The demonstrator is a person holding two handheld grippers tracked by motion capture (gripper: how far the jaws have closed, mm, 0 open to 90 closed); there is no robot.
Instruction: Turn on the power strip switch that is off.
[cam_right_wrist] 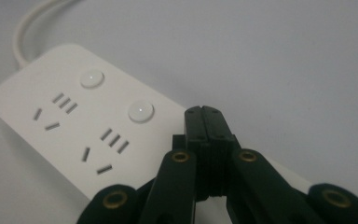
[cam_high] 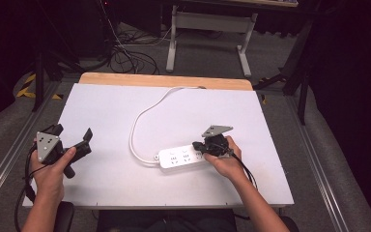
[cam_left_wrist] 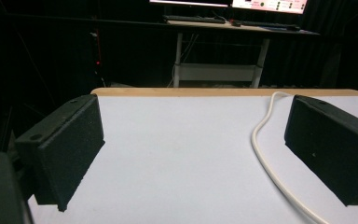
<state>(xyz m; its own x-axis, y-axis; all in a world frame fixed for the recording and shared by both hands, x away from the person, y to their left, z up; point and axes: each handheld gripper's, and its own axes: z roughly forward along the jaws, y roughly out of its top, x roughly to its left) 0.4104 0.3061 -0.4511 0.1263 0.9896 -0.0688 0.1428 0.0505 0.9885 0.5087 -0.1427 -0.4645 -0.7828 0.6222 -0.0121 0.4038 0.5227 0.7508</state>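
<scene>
A white power strip (cam_high: pixel 181 157) lies on the white table (cam_high: pixel 101 111), a little right of the middle. Its white cable (cam_high: pixel 137 121) loops back toward the far edge. My right gripper (cam_high: pixel 198 145) is shut, with nothing between its jaws. Its tips are over the strip's right end. In the right gripper view the closed tips (cam_right_wrist: pixel 203 112) sit just past two round buttons (cam_right_wrist: pixel 141 111) on the strip (cam_right_wrist: pixel 51 107); I cannot tell if they touch it. My left gripper (cam_high: pixel 72 131) is held open over the table's left side, with the cable (cam_left_wrist: pixel 261 140) running by its right jaw.
The table's far edge is a bare wooden strip (cam_high: pixel 164 79). Beyond it stand a white desk frame (cam_high: pixel 207 21) and tangled cables on the floor (cam_high: pixel 125 53). Metal rails (cam_high: pixel 319 159) run along both sides of the table.
</scene>
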